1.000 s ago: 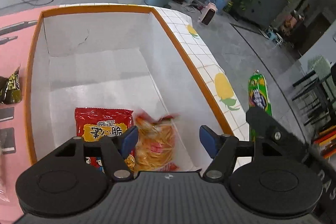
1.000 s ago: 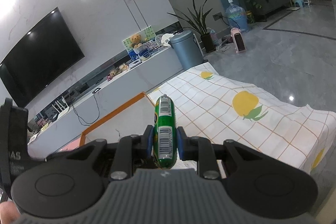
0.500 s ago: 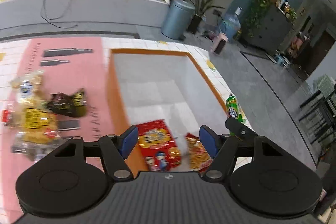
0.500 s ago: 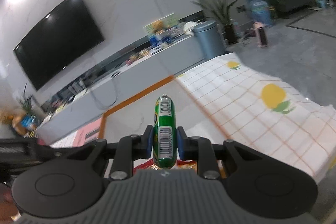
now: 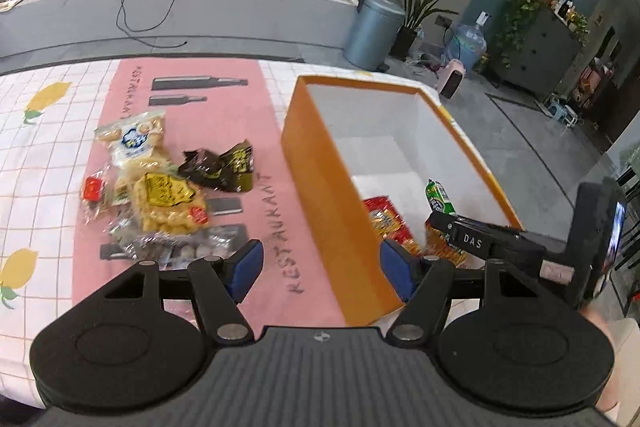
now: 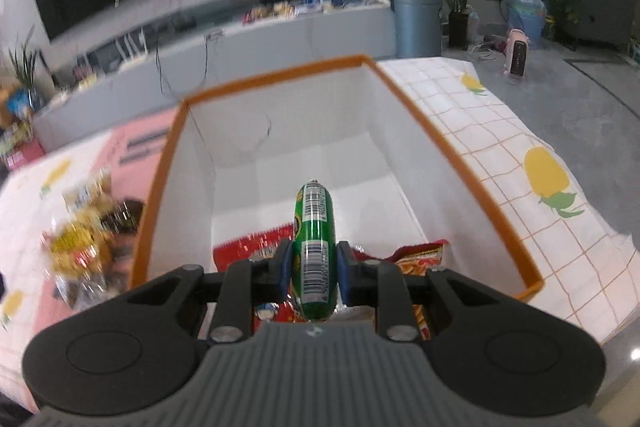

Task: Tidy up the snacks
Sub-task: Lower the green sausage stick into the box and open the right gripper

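Note:
My right gripper (image 6: 312,267) is shut on a green sausage-shaped snack (image 6: 314,247), held over the near end of the orange box (image 6: 460,163). The left wrist view shows that same green snack (image 5: 439,197) and right gripper (image 5: 440,217) above the orange box (image 5: 324,183). A red packet (image 6: 256,247) and an orange-red packet (image 6: 420,259) lie on the box floor. My left gripper (image 5: 320,265) is open and empty, over the pink mat near the box's left wall. A pile of loose snacks (image 5: 160,195) lies on the mat to its left.
The pink mat (image 5: 264,131) lies on a checked lemon-print tablecloth (image 6: 500,147), whose right edge drops to the floor. A dark packet (image 5: 220,167) sits beside the pile. A grey bin (image 5: 374,27) and plants stand beyond the table.
My left gripper pulled back out of the box and leftward, so the snack pile came into view. My right gripper tipped down and moved over the box with the green snack.

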The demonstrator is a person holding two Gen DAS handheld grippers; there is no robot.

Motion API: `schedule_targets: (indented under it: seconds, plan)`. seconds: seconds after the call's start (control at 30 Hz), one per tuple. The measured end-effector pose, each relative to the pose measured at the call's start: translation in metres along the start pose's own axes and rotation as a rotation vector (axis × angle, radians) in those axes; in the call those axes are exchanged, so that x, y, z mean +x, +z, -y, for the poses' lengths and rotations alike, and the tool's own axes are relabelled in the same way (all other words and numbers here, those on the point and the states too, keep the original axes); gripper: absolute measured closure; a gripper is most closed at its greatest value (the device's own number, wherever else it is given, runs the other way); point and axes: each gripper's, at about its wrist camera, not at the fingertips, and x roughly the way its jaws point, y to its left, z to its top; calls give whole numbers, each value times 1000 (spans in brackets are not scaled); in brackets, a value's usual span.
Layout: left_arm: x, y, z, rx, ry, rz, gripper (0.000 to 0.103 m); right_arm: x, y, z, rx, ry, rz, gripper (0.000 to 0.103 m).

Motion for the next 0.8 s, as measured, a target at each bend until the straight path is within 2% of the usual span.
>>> schedule_targets:
  seconds: [0.13, 0.3, 0.77, 0.8]
  plan:
    - [3, -4, -11, 37, 1, -36, 28, 14, 4, -2, -29, -20, -48, 82]
    - [-3, -14, -26, 62, 54, -39, 28, 26, 3, -2, -54, -68, -107, 82]
    - [-2, -49, -76, -44, 64, -66, 28, 30, 0, -14, -119, -138, -110, 81]
    - [-2, -50, -79, -52, 60, -67, 28, 29, 0, -14, -108, -145, -104, 76]
